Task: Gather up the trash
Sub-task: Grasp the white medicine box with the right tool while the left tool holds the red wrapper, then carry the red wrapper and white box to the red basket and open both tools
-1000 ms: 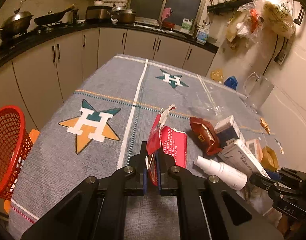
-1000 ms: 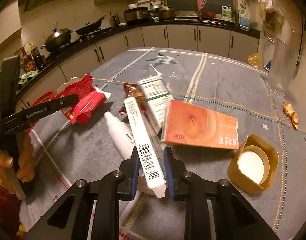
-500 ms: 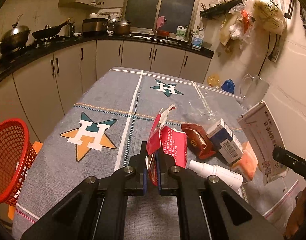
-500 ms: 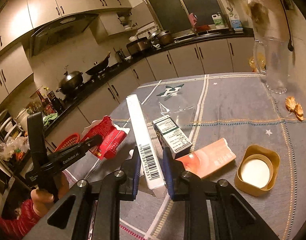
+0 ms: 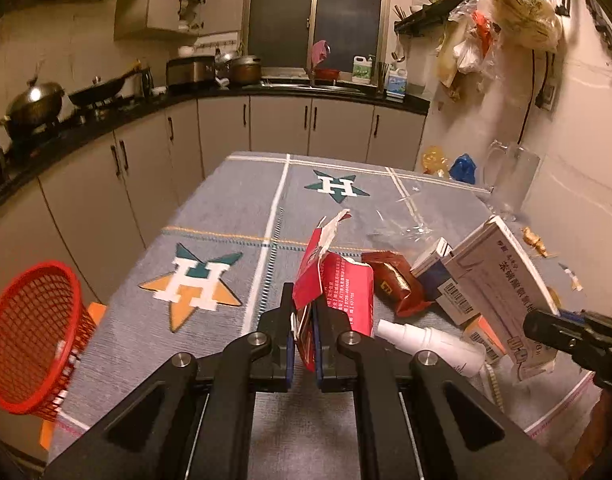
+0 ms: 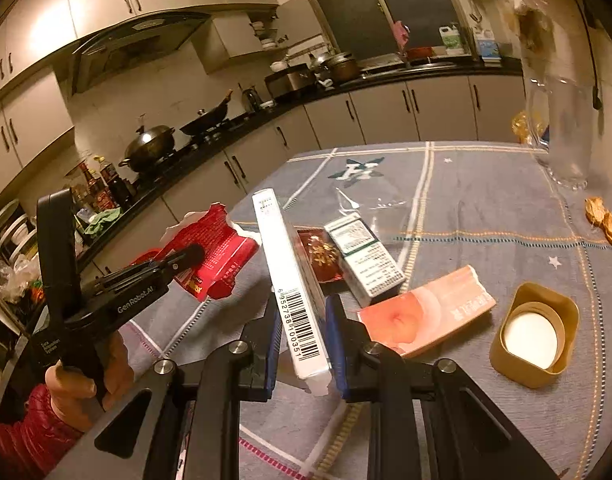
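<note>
My left gripper (image 5: 303,330) is shut on a torn red wrapper (image 5: 330,276) and holds it above the table; the wrapper also shows in the right wrist view (image 6: 213,256). My right gripper (image 6: 301,340) is shut on a long white box with a barcode (image 6: 289,276), lifted off the table and tilted; the box shows at the right of the left wrist view (image 5: 502,284). A red mesh basket (image 5: 29,340) hangs off the table's left edge.
On the grey star-patterned cloth (image 5: 233,216) lie a dark red pouch (image 5: 394,280), a white spray bottle (image 5: 430,344), a green-white box (image 6: 364,258), a pink box (image 6: 426,312) and a gold tub (image 6: 534,332). A glass jug (image 5: 512,178) stands far right.
My right gripper has lifted the white box off the table and higher. My left gripper has risen a little with the red wrapper.
</note>
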`<state>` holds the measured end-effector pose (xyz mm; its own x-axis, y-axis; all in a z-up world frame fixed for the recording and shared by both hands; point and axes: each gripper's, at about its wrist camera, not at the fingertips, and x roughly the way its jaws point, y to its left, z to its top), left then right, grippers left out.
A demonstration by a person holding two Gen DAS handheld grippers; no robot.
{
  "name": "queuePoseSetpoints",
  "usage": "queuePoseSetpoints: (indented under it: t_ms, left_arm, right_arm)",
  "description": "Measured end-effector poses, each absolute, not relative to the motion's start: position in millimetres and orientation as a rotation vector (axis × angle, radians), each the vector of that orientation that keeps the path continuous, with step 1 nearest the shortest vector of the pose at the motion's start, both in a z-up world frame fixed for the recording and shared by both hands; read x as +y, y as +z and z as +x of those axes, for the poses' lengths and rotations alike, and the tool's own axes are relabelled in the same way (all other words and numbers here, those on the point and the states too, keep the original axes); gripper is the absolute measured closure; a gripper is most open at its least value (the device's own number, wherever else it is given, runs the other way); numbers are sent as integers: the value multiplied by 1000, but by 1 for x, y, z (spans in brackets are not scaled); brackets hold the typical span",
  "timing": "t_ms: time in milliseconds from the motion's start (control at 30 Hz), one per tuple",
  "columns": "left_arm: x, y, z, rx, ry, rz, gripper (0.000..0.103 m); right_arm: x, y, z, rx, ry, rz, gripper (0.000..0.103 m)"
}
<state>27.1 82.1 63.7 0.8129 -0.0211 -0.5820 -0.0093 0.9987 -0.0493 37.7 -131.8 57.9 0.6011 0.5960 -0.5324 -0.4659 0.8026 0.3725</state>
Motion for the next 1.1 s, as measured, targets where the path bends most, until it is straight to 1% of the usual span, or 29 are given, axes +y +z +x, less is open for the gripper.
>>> queuePoseSetpoints:
  t_ms: [500, 1100]
  left_arm:
    - [78, 77, -4, 595, 47, 7, 96]
    - [109, 91, -33, 550, 117, 2, 96]
  right_arm:
    - [-131, 66, 28, 654, 665, 214, 79]
    - [-118, 71, 28, 678, 702, 222, 79]
